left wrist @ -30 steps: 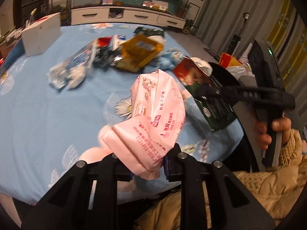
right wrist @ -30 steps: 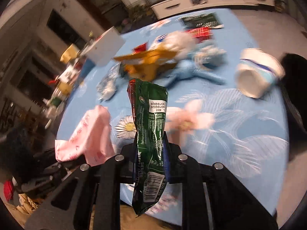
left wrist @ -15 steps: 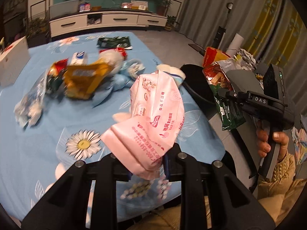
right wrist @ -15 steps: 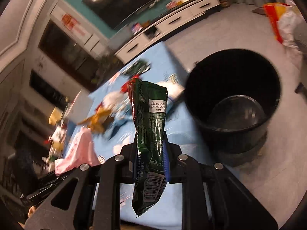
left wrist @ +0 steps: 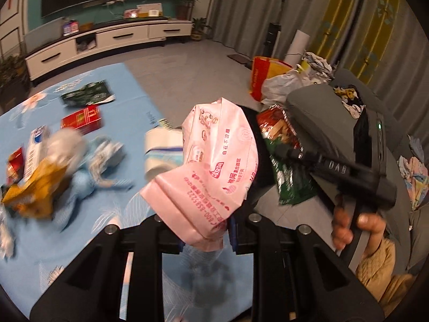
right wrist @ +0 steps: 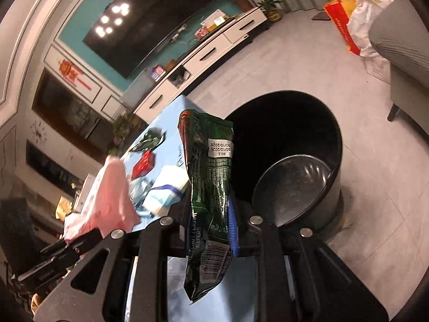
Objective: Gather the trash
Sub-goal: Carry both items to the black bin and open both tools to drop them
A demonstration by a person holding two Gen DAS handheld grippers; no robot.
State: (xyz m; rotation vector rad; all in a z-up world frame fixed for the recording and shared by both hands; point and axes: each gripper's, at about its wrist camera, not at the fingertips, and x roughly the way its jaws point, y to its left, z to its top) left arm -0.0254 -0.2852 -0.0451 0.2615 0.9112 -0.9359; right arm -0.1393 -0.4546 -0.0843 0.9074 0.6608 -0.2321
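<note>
**Two wrappers carried toward the bin**

Both claws have swung away from the litter on the tabletop (left wrist: 134, 123) toward its edge beside the black bin (right wrist: 303, 145), which stands on the floor and now fills the right wrist view. The left claw (left wrist: 206, 237) is clamped, jaws nearly closed, on a pink wrapper (left wrist: 217, 171) that stands up over the tabletop's near edge. The right claw (right wrist: 211, 230) is pinched just as narrowly on a green snack bag (right wrist: 211, 185), hanging near the bin's rim but not clearly over the opening. More trash, a red packet (left wrist: 81, 118) and a paper cup (left wrist: 163, 150), lies behind on the tabletop. Letting go too early would likely drop the limp bag on the floor or against the rim; the two wrappers could also brush each other.
</note>
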